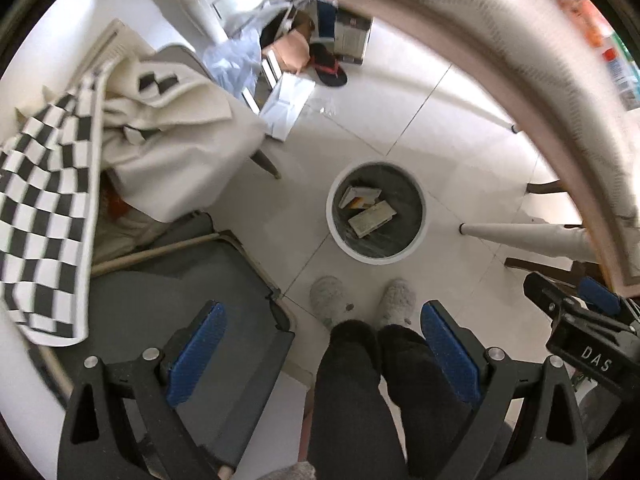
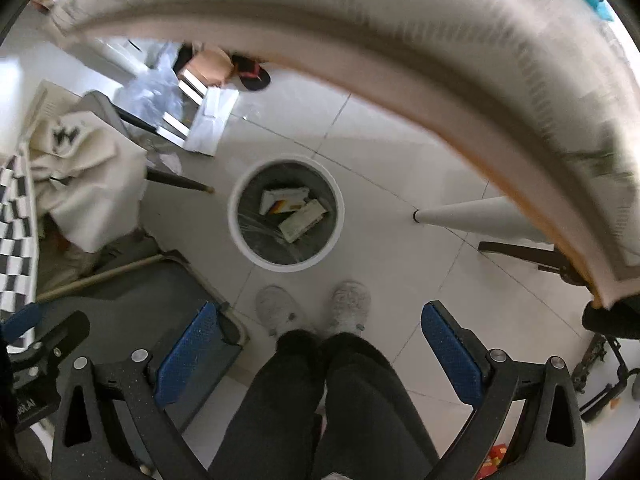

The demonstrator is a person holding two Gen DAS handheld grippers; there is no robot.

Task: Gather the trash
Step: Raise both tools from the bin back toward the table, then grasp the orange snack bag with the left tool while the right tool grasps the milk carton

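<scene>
While lying inside bin (image 2: 286, 213) on floor (image 1: 452, 128): two boxes (image 2: 294, 213), long axes slanted. Bin ahead of and below both tools, just beyond slippers (image 2: 314, 309). Left gripper (image 1: 322, 346) spread, empty; right gripper (image 2: 320, 346) likewise. Neither clearly nearer. Table (image 2: 400, 40) edge overhead.

One trash bin (image 1: 376, 254) holding two boxes (image 1: 374, 218), perhaps more; two slippers (image 2: 276, 308); two hand-held grippers (image 1: 320, 344)

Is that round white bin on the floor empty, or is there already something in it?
Not empty. The bin stands upright, and two flat cartons lie at its bottom; most of it is unfilled.
</scene>
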